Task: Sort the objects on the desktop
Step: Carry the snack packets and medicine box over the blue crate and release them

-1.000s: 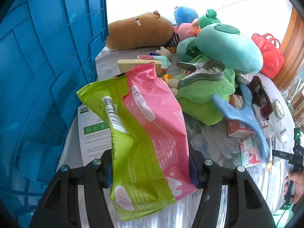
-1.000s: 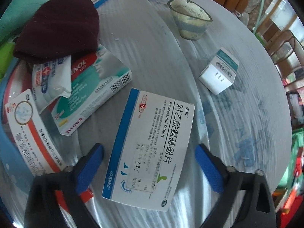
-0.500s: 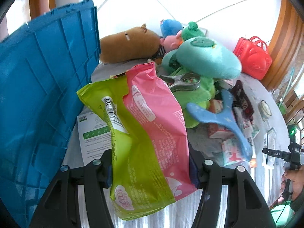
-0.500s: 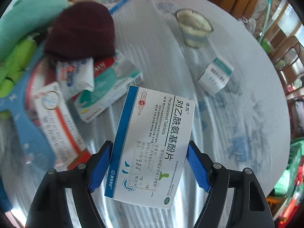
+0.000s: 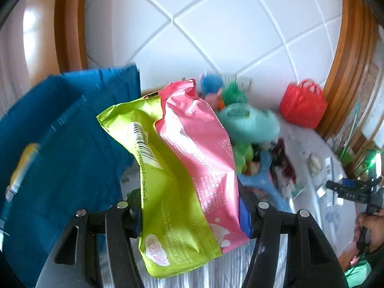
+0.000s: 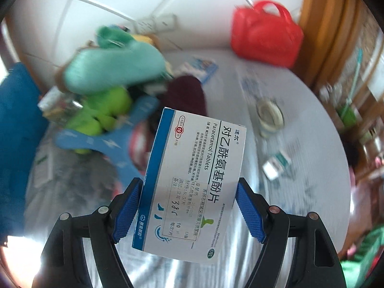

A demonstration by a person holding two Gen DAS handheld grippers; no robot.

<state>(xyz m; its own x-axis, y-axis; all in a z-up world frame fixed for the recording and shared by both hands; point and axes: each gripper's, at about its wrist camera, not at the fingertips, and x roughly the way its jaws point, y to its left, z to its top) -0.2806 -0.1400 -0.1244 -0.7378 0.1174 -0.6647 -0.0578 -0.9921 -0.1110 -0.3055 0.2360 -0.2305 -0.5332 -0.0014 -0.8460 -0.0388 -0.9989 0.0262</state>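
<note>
My left gripper (image 5: pixel 192 218) is shut on two snack packets held side by side, a green one (image 5: pixel 158 192) and a pink one (image 5: pixel 199 148), lifted above the table. My right gripper (image 6: pixel 187 213) is shut on a white and blue paracetamol tablet box (image 6: pixel 192 182), raised off the table. A blue crate (image 5: pixel 60 144) stands to the left; it also shows at the left edge of the right wrist view (image 6: pixel 14 124).
A pile of plush toys (image 5: pixel 247 122) and a blue slingshot-shaped toy (image 6: pixel 108 144) lie mid-table. A red bag (image 6: pixel 266 33) stands at the back. A dark red cap (image 6: pixel 187 96), a small bowl (image 6: pixel 268 115) and a small box (image 6: pixel 276 165) lie on the table (image 6: pixel 300 110).
The left gripper lifted and tilted up with both packets. The right gripper closed on the paracetamol box and raised it off the table.
</note>
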